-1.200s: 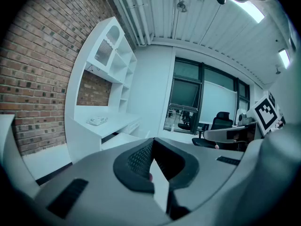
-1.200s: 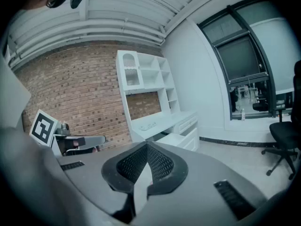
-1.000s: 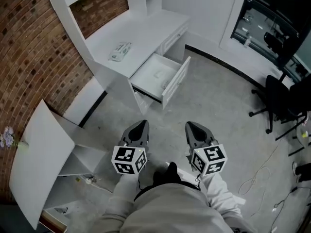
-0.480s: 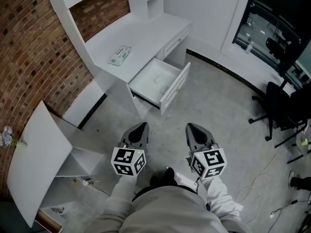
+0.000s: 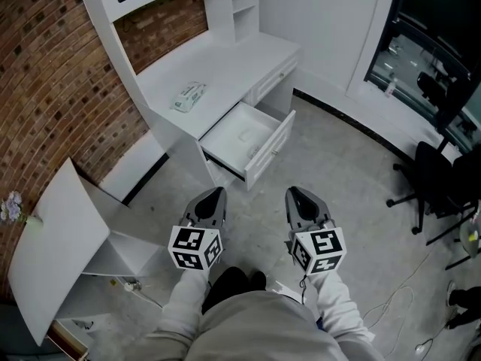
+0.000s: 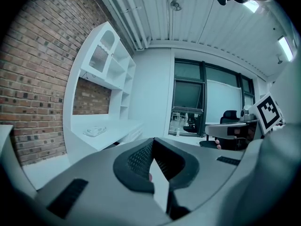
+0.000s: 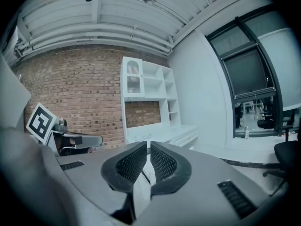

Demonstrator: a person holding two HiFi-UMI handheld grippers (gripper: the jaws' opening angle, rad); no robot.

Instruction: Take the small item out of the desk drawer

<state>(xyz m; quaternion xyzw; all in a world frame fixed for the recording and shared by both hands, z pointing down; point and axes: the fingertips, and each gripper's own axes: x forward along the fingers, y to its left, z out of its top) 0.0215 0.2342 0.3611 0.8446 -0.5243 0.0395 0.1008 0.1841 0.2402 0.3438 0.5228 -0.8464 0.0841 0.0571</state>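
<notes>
The white desk (image 5: 225, 66) stands against the brick wall, with its drawer (image 5: 272, 145) pulled open toward me. A faint pale shape (image 5: 246, 134) lies on the drawer floor; I cannot make out what it is. A small greenish-white packet (image 5: 188, 95) rests on the desktop, also visible in the left gripper view as the packet (image 6: 95, 131). My left gripper (image 5: 215, 194) and right gripper (image 5: 294, 194) hang side by side over the concrete floor, well short of the drawer. Both are shut and empty, as the left gripper (image 6: 153, 141) and right gripper (image 7: 148, 146) views show.
A white board (image 5: 52, 254) leans over a low shelf at the left. Black office chairs (image 5: 443, 179) stand at the right by the dark windows. Cables (image 5: 417, 273) trail across the floor. Shelving (image 5: 240, 6) rises above the desk.
The desk and open drawer sit slightly lower in the head view, so my viewpoint has shifted toward them. Both grippers keep the same shut pose in front of me.
</notes>
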